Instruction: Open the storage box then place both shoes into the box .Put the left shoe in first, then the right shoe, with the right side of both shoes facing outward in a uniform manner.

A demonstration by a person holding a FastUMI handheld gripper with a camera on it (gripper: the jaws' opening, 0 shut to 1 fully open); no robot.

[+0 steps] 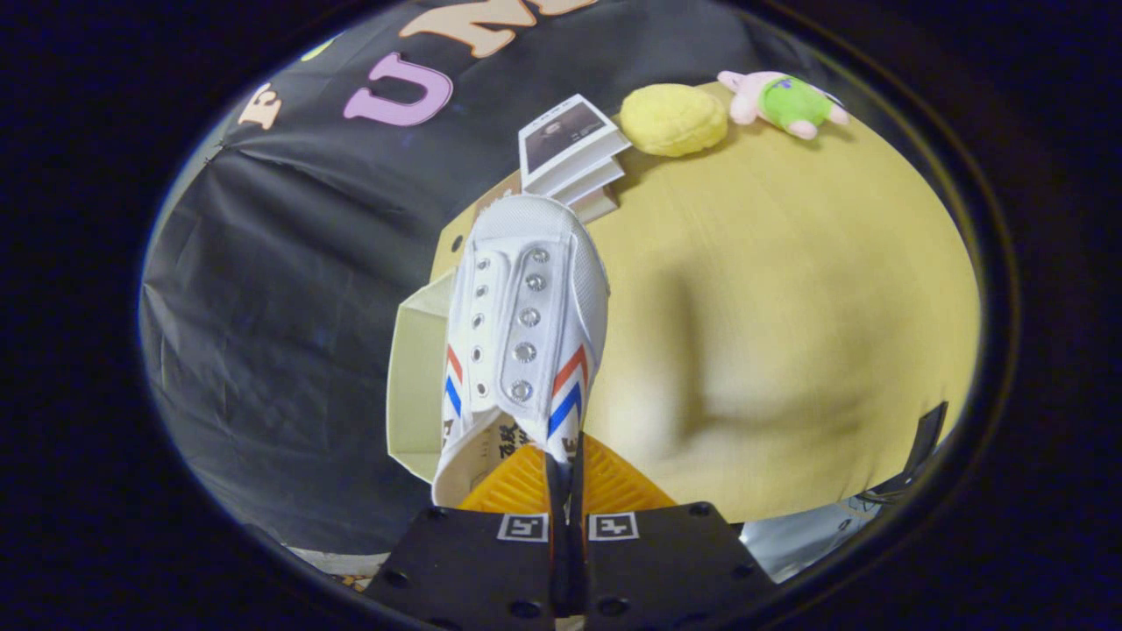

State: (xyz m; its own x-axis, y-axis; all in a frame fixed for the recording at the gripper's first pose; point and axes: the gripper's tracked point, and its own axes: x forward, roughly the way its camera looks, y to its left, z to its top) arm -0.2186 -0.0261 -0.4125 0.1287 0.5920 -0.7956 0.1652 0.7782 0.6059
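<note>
A white canvas shoe [524, 333] with metal eyelets and red and blue chevron stripes hangs in my gripper [565, 478], toe pointing away from me. Both fingers press on the shoe's side wall near the collar, so the gripper is shut on it. The shoe is lifted above the wooden table [789, 307]. Under and left of the shoe lies a pale cream box part [416, 377], at the table's left edge; I cannot tell whether it is the lid or the box body. The other shoe is hidden.
A stack of white books [574, 153] lies just beyond the shoe's toe. Farther back sit a yellow plush cushion [673, 118] and a pink and green plush toy [784, 101]. A dark object [920, 447] lies at the table's near right edge.
</note>
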